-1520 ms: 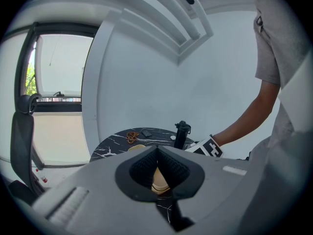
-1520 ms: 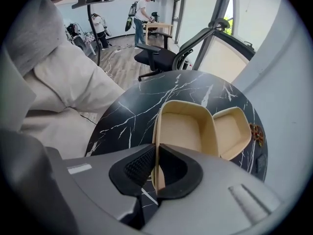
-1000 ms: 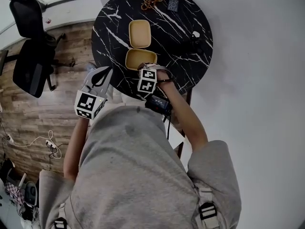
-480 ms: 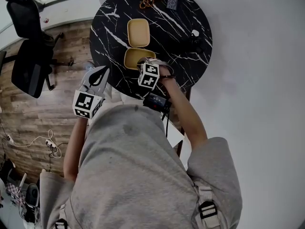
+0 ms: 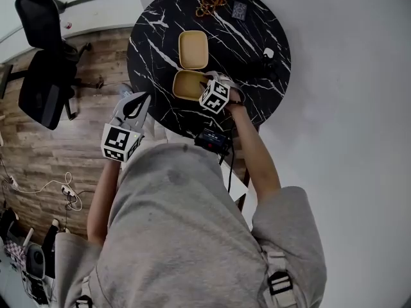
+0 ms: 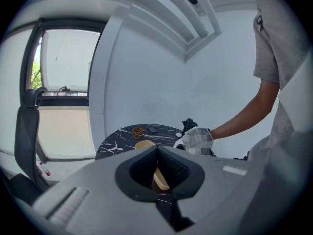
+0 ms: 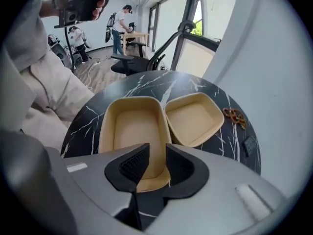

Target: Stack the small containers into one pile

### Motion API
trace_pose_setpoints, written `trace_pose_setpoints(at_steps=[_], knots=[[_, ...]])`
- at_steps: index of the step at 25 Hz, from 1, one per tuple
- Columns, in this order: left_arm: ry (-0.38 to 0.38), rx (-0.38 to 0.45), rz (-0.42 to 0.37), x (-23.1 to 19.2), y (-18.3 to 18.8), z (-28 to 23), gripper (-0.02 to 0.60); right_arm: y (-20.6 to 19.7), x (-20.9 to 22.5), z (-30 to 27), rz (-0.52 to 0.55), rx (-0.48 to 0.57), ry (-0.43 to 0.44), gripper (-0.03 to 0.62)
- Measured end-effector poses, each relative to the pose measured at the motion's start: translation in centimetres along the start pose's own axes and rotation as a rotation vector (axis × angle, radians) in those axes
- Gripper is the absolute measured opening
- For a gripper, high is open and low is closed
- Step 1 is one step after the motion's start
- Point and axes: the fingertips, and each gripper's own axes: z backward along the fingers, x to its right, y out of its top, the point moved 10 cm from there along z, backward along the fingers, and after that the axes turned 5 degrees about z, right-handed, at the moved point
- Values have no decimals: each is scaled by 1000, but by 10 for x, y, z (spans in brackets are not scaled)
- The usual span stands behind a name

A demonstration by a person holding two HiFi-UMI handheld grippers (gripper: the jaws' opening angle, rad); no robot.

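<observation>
Two shallow tan containers lie side by side on the round black marble table (image 5: 154, 37): a near one (image 5: 188, 86) (image 7: 129, 129) and a far one (image 5: 193, 49) (image 7: 193, 115). My right gripper (image 5: 205, 86) (image 7: 156, 161) is at the near container's edge closest to me. Its jaws are opening, one on each side of the rim, and the pads do not press on it. My left gripper (image 5: 137, 102) (image 6: 157, 153) is shut and empty, held off the table's left edge over the floor.
At the table's far side lie a brown chain-like object (image 5: 209, 4) and a small dark card (image 5: 239, 9). A black object (image 5: 266, 63) sits at the right rim. An office chair (image 5: 45, 63) stands on the wood floor to the left.
My right gripper has shifted right and farther in along the near container's edge, and its jaws have spread. The left gripper has stayed in place.
</observation>
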Motion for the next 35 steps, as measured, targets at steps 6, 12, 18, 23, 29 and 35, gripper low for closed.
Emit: trace_pose_setpoints(at_steps=[6,12,18,23,29,35], knots=[[9,14,-3,-5,5,-1,0,16,35,-5,74,20,-81,110],[23,10,10,-12,5,0,0,19,48,-27,197,-55,-14,82],[24,14,16,-11,3,-2,0,28,37,-33,217,-78,54,107],[18,30,6,-5,4,-2,0,33,44,-31,117,-63,-32,21],[11,15,7,-4,-1,-4,0,41,51,45,-104,54,-150,21],[-41,1,-19,6,1,-15,0,39,-19,99,-312,-10,35,23]])
